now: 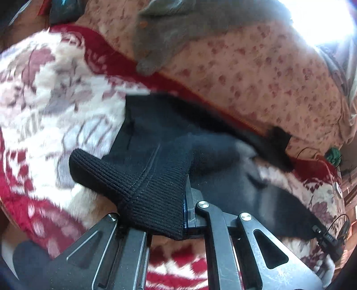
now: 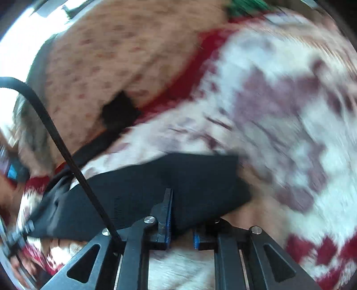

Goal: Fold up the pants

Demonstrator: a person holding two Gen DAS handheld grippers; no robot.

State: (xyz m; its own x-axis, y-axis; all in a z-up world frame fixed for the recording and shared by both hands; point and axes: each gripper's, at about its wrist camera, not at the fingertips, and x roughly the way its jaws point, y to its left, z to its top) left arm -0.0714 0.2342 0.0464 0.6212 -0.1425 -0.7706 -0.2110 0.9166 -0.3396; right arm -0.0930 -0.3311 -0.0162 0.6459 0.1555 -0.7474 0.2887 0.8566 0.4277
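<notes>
Black metal linkages fill the bottom of both wrist views. Between the left gripper (image 1: 178,200)'s fingers sits the ribbed knit cuff (image 1: 138,185) of the black pants (image 1: 169,133), and the jaws are clamped tight on it; only the right-hand finger with its blue pad shows, the other being hidden under the knit. From that cuff the dark fabric runs up and to the right across a plush red-and-white patterned blanket (image 1: 55,93).

In the right wrist view, the right gripper (image 2: 181,214) has a fold of the same black pants (image 2: 156,178) between its blue-padded fingers (image 2: 167,214). The jaws stand narrow, with cloth draped over the right finger, but blur makes it impossible to tell whether the pads actually press it. A black cable (image 2: 55,133) crosses the left of that view.

Beyond the blanket lies a beige quilt with small reddish flowers (image 1: 256,78), and a grey garment (image 1: 174,33) rests on top of it. Something green (image 2: 247,6) shows at the far blanket edge.
</notes>
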